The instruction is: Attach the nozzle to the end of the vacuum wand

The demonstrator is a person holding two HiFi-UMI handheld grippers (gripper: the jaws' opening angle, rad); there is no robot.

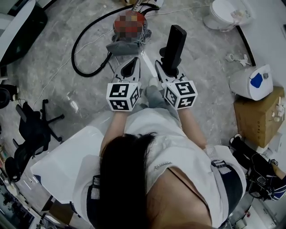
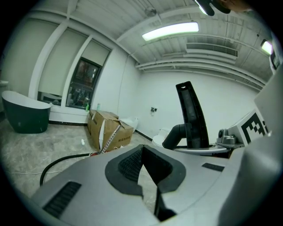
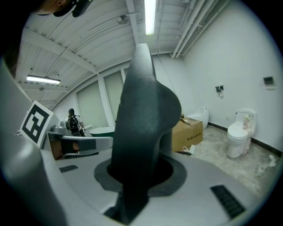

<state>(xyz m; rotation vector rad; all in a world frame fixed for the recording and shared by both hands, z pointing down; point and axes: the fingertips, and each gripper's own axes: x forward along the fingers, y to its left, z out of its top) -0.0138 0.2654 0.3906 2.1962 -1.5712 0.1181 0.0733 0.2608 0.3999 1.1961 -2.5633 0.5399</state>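
The black vacuum nozzle [image 1: 173,44] stands upright in my right gripper [image 1: 166,68], which is shut on its lower part. In the right gripper view the nozzle [image 3: 143,119] fills the middle, clamped between the jaws of the right gripper [image 3: 137,178]. My left gripper [image 1: 129,68] is beside it on the left, shut with nothing in it. The left gripper view shows the left gripper [image 2: 145,170] with its pads together and the nozzle [image 2: 192,115] to the right. On the floor ahead lie a grey vacuum body [image 1: 127,44] and its black hose [image 1: 87,42]. I cannot make out the wand's end.
A toilet [image 1: 225,13] stands at the far right, and a white appliance [image 1: 252,82] sits beside a cardboard box [image 1: 259,116] on the right. A black chair base [image 1: 33,129] is at the left. A dark bathtub [image 2: 24,114] and another box [image 2: 106,128] show by the windows.
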